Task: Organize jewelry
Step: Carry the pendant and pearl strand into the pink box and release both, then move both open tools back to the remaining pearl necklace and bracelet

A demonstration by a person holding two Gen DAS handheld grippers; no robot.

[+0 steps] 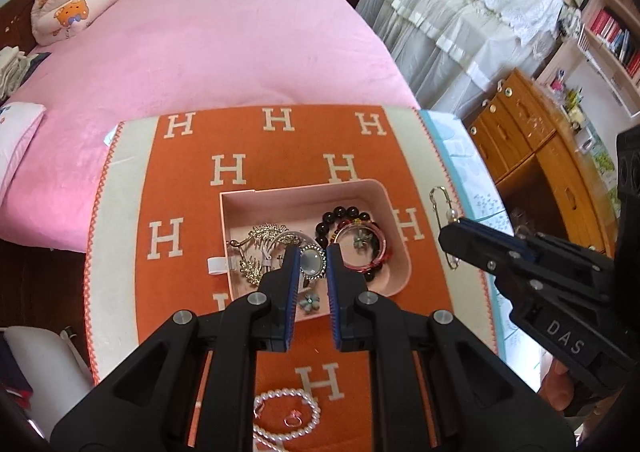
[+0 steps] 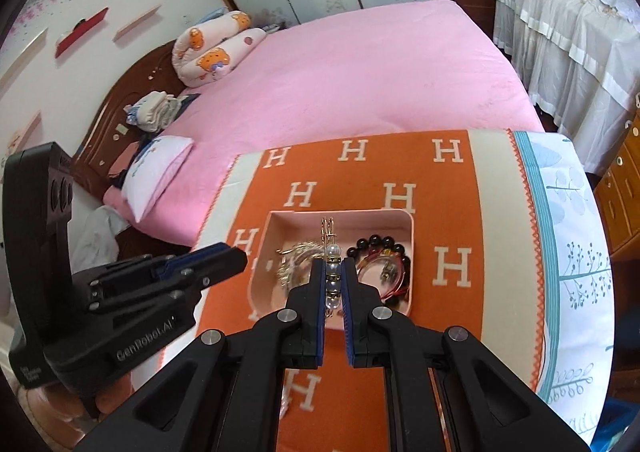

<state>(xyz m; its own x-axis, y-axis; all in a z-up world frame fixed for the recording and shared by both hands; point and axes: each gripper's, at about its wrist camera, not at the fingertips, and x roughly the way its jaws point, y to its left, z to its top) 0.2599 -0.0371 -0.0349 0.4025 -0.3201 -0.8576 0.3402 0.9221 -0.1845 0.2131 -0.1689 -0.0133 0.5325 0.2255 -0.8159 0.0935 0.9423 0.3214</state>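
A pink jewelry tray [image 1: 394,212] sits on an orange cloth with H letters [image 1: 240,140]. It holds a dark bead bracelet [image 1: 340,214], a red bangle [image 1: 382,252] and gold brooches [image 1: 264,234]. My left gripper [image 1: 313,262] is shut on an oval grey-stone brooch [image 1: 313,266] above the tray's near side. My right gripper [image 2: 333,272] is shut on a gold pin with pearls [image 2: 333,252], held above the tray [image 2: 408,222]; this pin also shows in the left wrist view [image 1: 442,204]. A pearl necklace [image 1: 288,416] and a small pink ring [image 1: 291,419] lie on the cloth near me.
A pink bed [image 1: 220,40] lies beyond the cloth-covered table. A wooden drawer cabinet [image 1: 532,156] stands at the right. A flower earring [image 1: 310,302] lies in the tray's near corner. The table's blue-patterned edge [image 2: 568,232] is at the right.
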